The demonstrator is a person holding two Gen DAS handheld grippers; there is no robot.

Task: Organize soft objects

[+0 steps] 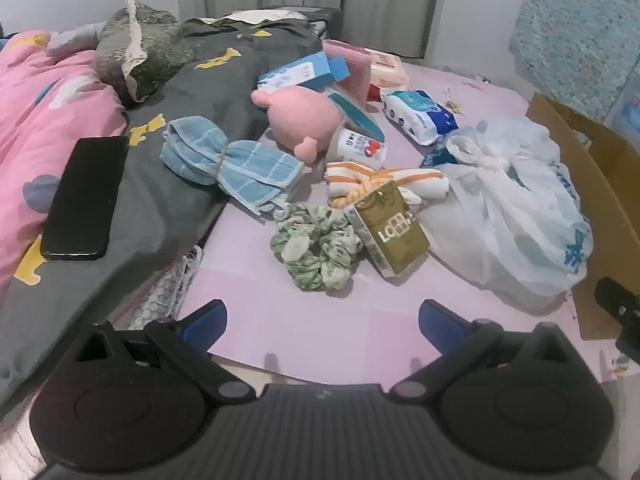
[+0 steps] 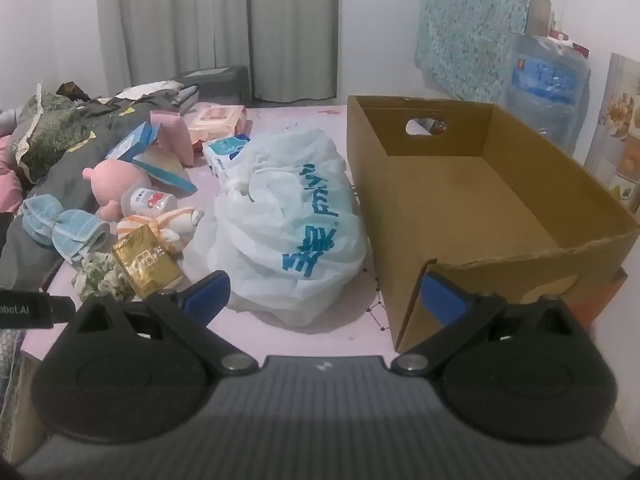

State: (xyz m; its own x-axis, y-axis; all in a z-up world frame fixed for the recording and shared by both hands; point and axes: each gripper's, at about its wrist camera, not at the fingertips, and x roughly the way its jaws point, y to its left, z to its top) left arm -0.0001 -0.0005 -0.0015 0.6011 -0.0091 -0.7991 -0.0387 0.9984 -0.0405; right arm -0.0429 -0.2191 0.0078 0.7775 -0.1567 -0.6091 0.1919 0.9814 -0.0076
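On the pink mat (image 1: pixel 280 320) lie a green-white scrunchie (image 1: pixel 316 248), a blue checked towel bundle (image 1: pixel 232 164), a pink plush toy (image 1: pixel 304 116), an orange-striped white cloth (image 1: pixel 384 182) and a white plastic bag (image 1: pixel 508 208). My left gripper (image 1: pixel 322 328) is open and empty, just short of the scrunchie. My right gripper (image 2: pixel 324 296) is open and empty, between the plastic bag (image 2: pixel 288 216) and the empty cardboard box (image 2: pixel 480 200).
A gold carton (image 1: pixel 390 232), tissue packs (image 1: pixel 420 114), small boxes (image 1: pixel 296 72) and a small bottle (image 1: pixel 360 146) lie among the soft things. A black phone (image 1: pixel 84 200) rests on the grey quilt (image 1: pixel 180 200) at left. A water jug (image 2: pixel 548 84) stands behind the box.
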